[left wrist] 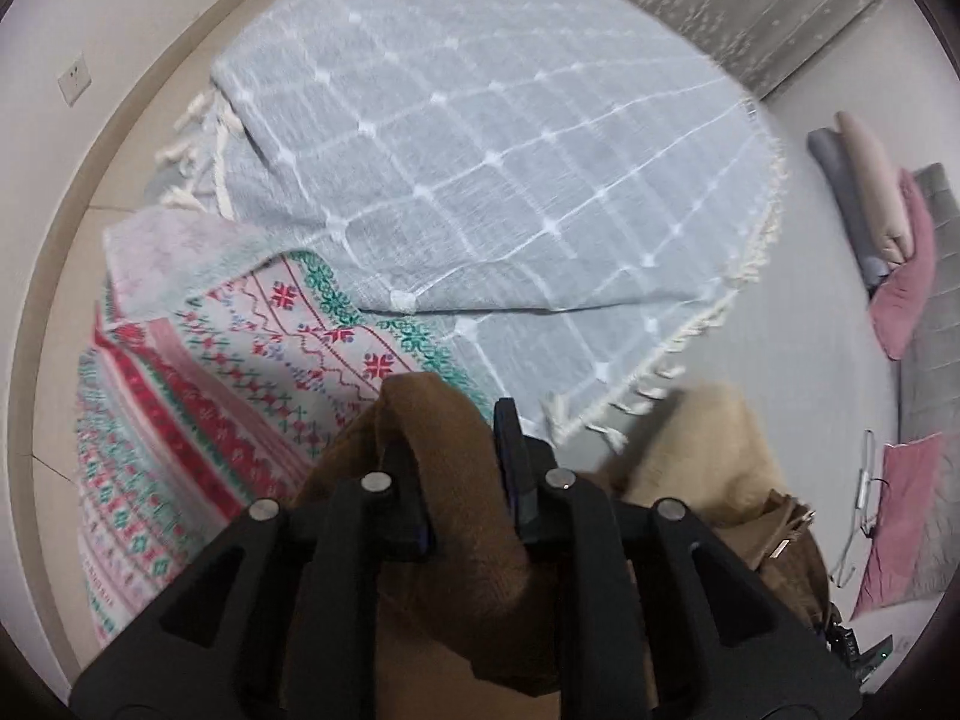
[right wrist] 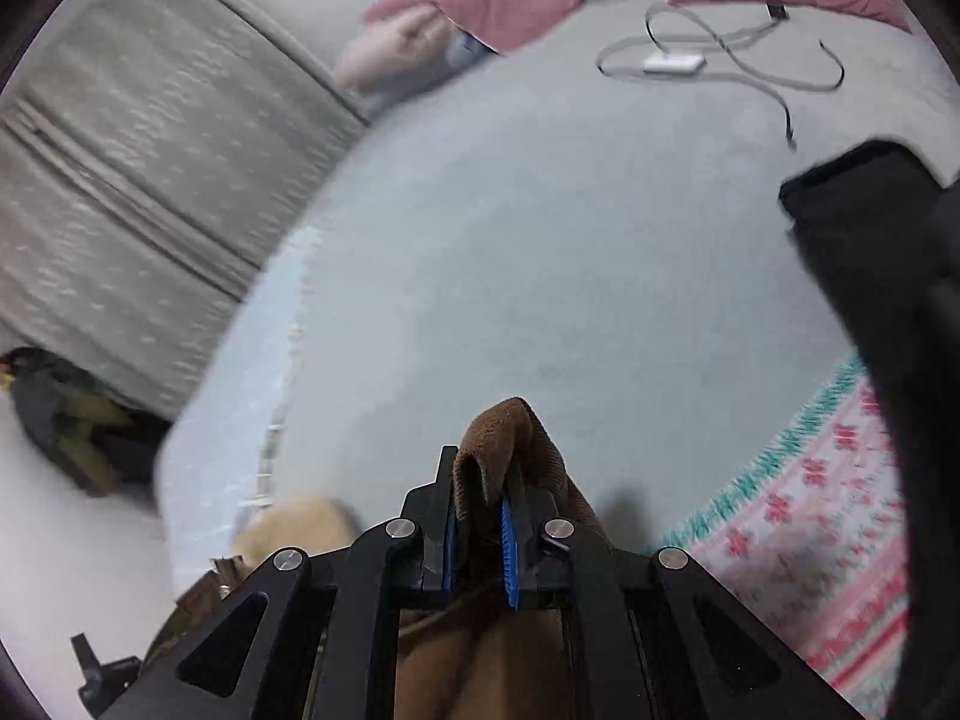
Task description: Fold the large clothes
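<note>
A brown fleecy garment (left wrist: 468,570) hangs from both grippers above the grey bed (right wrist: 540,252). In the left wrist view my left gripper (left wrist: 447,429) is shut on a thick fold of it; the cloth fills the gap and drapes over the left finger. In the right wrist view my right gripper (right wrist: 480,459) is shut on another bunched edge of the brown garment (right wrist: 510,420), pinched between the blue pads (right wrist: 509,540). A beige part of the cloth (left wrist: 708,450) lies lower right, and shows as a beige patch (right wrist: 300,522) by the bed's edge.
A blue-grey checked blanket with tassels (left wrist: 480,150) and a red-and-green patterned blanket (left wrist: 240,372) cover the bed's far side. Pink pillows (left wrist: 900,294) and a white charger with cable (right wrist: 672,63) lie at the headboard end. A dark shape (right wrist: 888,312) blocks the right. Curtains (right wrist: 150,150) hang beyond.
</note>
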### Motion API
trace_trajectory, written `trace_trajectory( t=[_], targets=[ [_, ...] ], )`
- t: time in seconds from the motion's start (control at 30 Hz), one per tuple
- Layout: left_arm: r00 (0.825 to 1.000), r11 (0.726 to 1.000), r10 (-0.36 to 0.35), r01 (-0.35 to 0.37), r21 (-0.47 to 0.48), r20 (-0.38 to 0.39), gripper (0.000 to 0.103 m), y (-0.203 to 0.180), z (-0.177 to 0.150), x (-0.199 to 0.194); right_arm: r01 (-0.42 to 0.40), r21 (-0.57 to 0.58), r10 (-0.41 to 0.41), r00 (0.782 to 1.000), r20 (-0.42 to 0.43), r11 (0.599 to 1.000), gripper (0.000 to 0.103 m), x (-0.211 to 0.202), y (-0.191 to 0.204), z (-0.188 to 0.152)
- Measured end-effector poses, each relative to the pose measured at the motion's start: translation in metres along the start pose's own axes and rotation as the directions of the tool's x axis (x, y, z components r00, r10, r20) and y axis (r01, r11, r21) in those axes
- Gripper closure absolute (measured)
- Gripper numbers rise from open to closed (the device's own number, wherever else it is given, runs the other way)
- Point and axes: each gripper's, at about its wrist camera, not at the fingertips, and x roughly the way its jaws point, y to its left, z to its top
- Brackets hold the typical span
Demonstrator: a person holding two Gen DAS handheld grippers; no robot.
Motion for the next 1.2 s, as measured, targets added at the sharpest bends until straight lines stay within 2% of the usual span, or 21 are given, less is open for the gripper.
trace_trajectory(
  t=[0.07, 0.17, 0.2, 0.23, 0.3, 0.33, 0.4, 0.43, 0.47, 0.5, 0.57, 0.63, 0.7, 0.77, 0.87, 0.93, 1.03, 1.1, 1.17, 1.2],
  targets=[
    [0.997, 0.998, -0.053, 0.053, -0.017, -0.056, 0.073, 0.012, 0.003, 0.028, 0.000, 0.023, 0.000, 1.000, -0.021, 1.000, 0.090, 0.023, -0.009, -0.002],
    [0.979, 0.984, -0.176, 0.172, -0.047, -0.107, 0.070, 0.030, 0.014, 0.036, -0.001, 0.039, 0.004, 0.998, -0.070, 0.999, 0.088, 0.047, -0.026, -0.005],
    [0.963, 0.966, -0.250, 0.240, -0.100, -0.100, 0.069, 0.040, 0.017, 0.031, -0.018, 0.044, 0.022, 0.997, -0.080, 0.999, 0.087, 0.048, -0.031, -0.005],
    [0.952, 0.952, -0.292, 0.280, -0.119, -0.092, 0.068, 0.045, 0.018, 0.025, -0.040, 0.045, 0.043, 0.996, -0.075, 0.998, 0.086, 0.044, -0.034, -0.004],
    [0.936, 0.936, -0.347, 0.342, -0.077, -0.053, 0.067, 0.051, 0.023, 0.003, -0.068, 0.038, 0.069, 0.996, -0.050, 0.997, 0.077, 0.029, -0.035, -0.003],
    [0.939, 0.939, -0.343, 0.341, -0.054, -0.025, 0.065, 0.053, 0.023, -0.007, -0.079, 0.031, 0.079, 0.997, -0.010, 0.996, 0.071, 0.014, -0.036, 0.001],
    [0.946, 0.948, -0.316, 0.318, -0.020, 0.069, 0.052, 0.063, 0.025, -0.032, -0.065, -0.004, 0.065, 0.995, 0.069, 0.998, 0.043, -0.007, -0.036, 0.006],
    [0.941, 0.949, -0.313, 0.316, -0.009, 0.127, 0.046, 0.070, 0.026, -0.044, -0.052, -0.046, 0.057, 0.992, 0.113, 0.998, 0.038, -0.018, -0.035, 0.007],
    [0.937, 0.952, -0.302, 0.305, 0.010, 0.177, 0.044, 0.075, 0.026, -0.052, -0.030, -0.091, 0.043, 0.989, 0.141, 0.995, 0.036, -0.026, -0.034, 0.006],
    [0.940, 0.965, -0.262, 0.257, 0.050, 0.220, 0.044, 0.076, 0.021, -0.058, -0.002, -0.141, 0.023, 0.989, 0.147, 0.990, 0.035, -0.031, -0.033, 0.003],
    [0.956, 0.967, -0.230, 0.205, 0.149, 0.181, 0.044, 0.068, 0.016, -0.047, 0.007, -0.218, 0.016, 0.994, 0.104, 0.976, 0.035, -0.027, -0.032, -0.002],
    [0.976, 0.952, -0.194, 0.161, 0.261, 0.103, 0.044, 0.052, -0.001, -0.029, 0.015, -0.307, 0.004, 0.998, 0.061, 0.952, 0.035, -0.019, -0.028, -0.014],
    [0.985, 0.941, -0.146, 0.109, 0.321, 0.093, 0.044, 0.043, -0.012, -0.017, 0.040, -0.435, -0.017, 0.998, 0.057, 0.900, 0.036, -0.009, -0.011, -0.030],
    [0.987, 0.921, -0.140, 0.102, 0.376, 0.076, 0.044, 0.029, -0.023, -0.007, 0.048, -0.552, -0.016, 0.998, 0.063, 0.832, 0.036, -0.007, 0.009, -0.047],
    [0.989, 0.898, -0.107, 0.052, 0.437, 0.102, 0.043, 0.010, -0.034, 0.003, 0.056, -0.752, -0.012, 0.998, 0.063, 0.656, 0.036, -0.004, 0.055, -0.083],
    [0.991, 0.888, -0.065, 0.004, 0.460, 0.116, 0.042, -0.001, -0.036, 0.011, 0.066, -0.872, -0.005, 0.997, 0.072, 0.486, 0.035, 0.001, 0.089, -0.114],
    [0.988, 0.881, -0.052, -0.023, 0.472, 0.145, 0.042, -0.006, -0.039, 0.013, 0.070, -0.940, -0.026, 0.998, 0.065, 0.335, 0.035, 0.016, 0.120, -0.139],
    [0.987, 0.877, -0.042, -0.040, 0.479, 0.158, 0.047, -0.005, -0.042, 0.013, 0.063, -0.956, -0.045, 0.998, 0.052, 0.287, 0.035, 0.028, 0.132, -0.151],
    [0.985, 0.878, -0.007, -0.075, 0.473, 0.171, 0.083, 0.000, -0.039, 0.016, 0.070, -0.956, -0.070, 0.996, 0.052, 0.285, 0.035, 0.044, 0.136, -0.153],
    [0.985, 0.882, -0.004, -0.077, 0.464, 0.172, 0.088, 0.002, -0.037, 0.017, 0.069, -0.950, -0.088, 0.995, 0.044, 0.304, 0.036, 0.052, 0.136, -0.152]
  ],
)
